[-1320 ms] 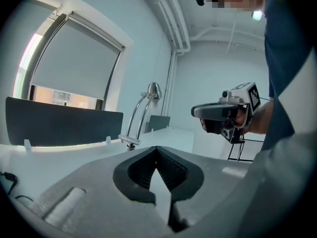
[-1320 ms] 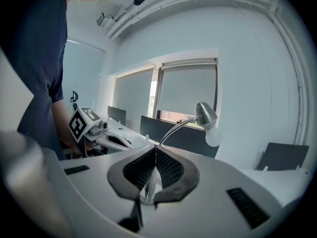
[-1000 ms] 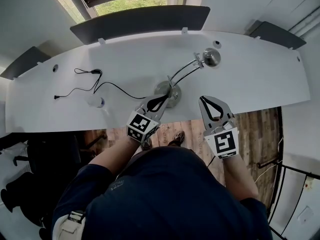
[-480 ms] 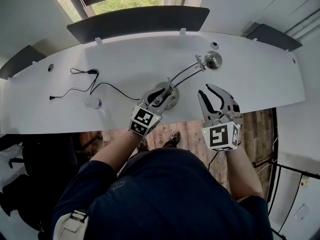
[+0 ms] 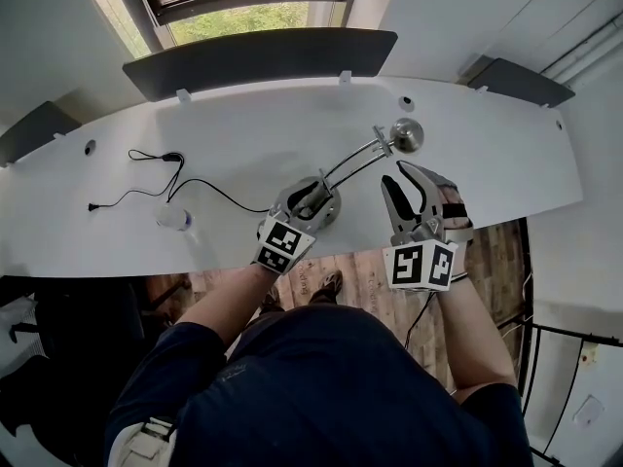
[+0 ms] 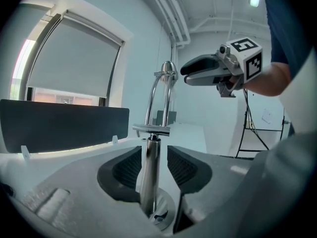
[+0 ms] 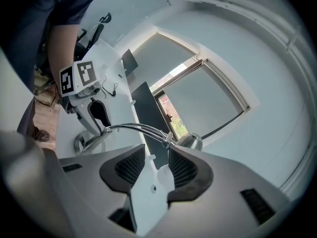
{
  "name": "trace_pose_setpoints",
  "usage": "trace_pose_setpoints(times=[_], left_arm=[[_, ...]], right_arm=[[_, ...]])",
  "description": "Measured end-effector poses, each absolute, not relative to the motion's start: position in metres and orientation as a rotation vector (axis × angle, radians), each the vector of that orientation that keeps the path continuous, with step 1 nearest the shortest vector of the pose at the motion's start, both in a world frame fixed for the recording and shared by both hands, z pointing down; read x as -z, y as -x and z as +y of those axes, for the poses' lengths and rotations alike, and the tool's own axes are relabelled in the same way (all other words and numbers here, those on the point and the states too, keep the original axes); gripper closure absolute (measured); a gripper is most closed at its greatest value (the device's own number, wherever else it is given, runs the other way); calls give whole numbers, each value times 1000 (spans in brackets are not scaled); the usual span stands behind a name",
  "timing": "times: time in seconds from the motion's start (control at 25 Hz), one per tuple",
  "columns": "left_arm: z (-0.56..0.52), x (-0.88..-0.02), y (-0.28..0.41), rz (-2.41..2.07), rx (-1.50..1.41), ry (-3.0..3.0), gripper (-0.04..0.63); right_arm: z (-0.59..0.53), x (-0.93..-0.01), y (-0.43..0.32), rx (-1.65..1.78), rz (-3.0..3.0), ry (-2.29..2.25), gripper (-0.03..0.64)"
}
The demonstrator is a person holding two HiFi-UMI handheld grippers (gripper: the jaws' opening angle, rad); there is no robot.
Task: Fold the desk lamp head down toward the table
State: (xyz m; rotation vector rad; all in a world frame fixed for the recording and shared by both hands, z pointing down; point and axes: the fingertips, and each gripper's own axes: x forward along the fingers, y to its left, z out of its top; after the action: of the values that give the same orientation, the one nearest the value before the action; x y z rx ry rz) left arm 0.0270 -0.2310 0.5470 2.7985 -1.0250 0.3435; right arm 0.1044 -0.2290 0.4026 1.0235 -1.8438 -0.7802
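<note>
Cable (image 5: 165, 176) trails across the white table's (image 5: 243, 125) left part. Left hand-held gripper (image 5: 310, 200) stands spread around the desk lamp's post (image 6: 148, 177), pads clear of it, its jaws just opened. Lamp head (image 5: 407, 135) sits at the arm's far end, and nearby the right hand-held gripper (image 5: 403, 185), likewise just opened, gapes empty.

Your desk lamp (image 5: 343, 171) stands near the front edge of the white table (image 5: 243, 134), polished chrome all over. It has a round base (image 7: 81, 143), a short upright post (image 6: 149, 175) and a twin-rod arm (image 5: 356, 162) that slants up and away to your right. At the arm's far end, the small rounded head (image 5: 407, 135) is raised well clear of the tabletop, not folded down yet.
</note>
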Motion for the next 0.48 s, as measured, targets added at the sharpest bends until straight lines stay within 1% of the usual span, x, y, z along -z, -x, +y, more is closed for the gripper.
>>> trace_pose_setpoints(times=[0.2, 0.48], left_arm=[[-239, -550, -28, -1035, -331, -2799, 448], [-244, -546, -34, -1034, -324, -2803, 449]], right_arm=[[-240, -402, -98, 922, -1723, -954, 471], [-253, -401, -95, 963, -1665, -931, 471]])
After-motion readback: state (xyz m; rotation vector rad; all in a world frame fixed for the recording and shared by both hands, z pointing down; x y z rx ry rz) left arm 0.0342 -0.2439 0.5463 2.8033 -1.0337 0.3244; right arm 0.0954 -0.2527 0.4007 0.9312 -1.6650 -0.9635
